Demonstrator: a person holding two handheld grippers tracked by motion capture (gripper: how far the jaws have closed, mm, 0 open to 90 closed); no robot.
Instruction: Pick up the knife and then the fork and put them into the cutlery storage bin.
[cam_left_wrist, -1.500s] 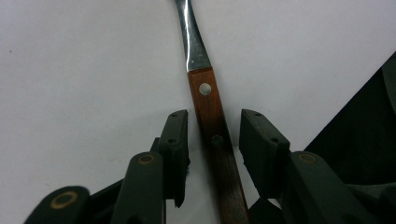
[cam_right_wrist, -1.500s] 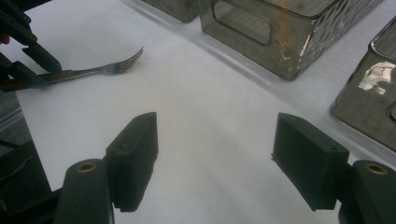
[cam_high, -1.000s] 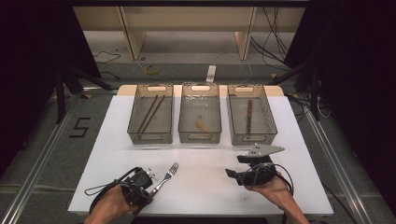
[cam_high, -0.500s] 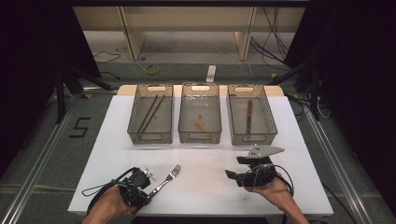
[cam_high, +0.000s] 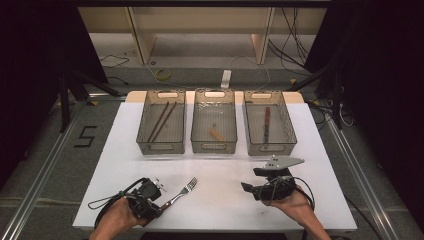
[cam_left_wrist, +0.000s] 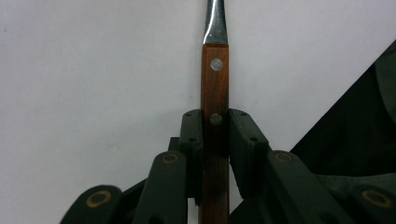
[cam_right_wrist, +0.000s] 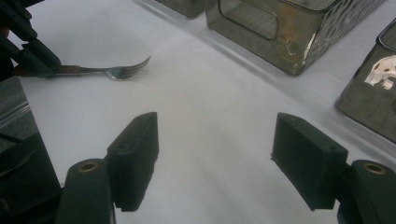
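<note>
A fork (cam_high: 183, 191) with a wooden handle and steel tines lies on the white table (cam_high: 220, 200), tines pointing up and to the right. My left gripper (cam_high: 161, 204) sits at the near left. Its jaws have just been closing and now press on the fork's handle. In the left gripper view the pads of the left gripper (cam_left_wrist: 215, 123) clamp the riveted brown handle of the fork (cam_left_wrist: 215, 84) from both sides. My right gripper (cam_high: 250, 179) rests at the near right, pointing left. In the right gripper view the right gripper (cam_right_wrist: 215, 158) stands open over bare table, with the fork (cam_right_wrist: 116, 71) farther off.
Three clear bins stand in a row at the back of the table. The left bin (cam_high: 161, 149) holds two dark sticks, the middle bin (cam_high: 214, 148) a small wooden piece, the right bin (cam_high: 270, 149) a brown-handled utensil. The table's front edge runs just below both hands.
</note>
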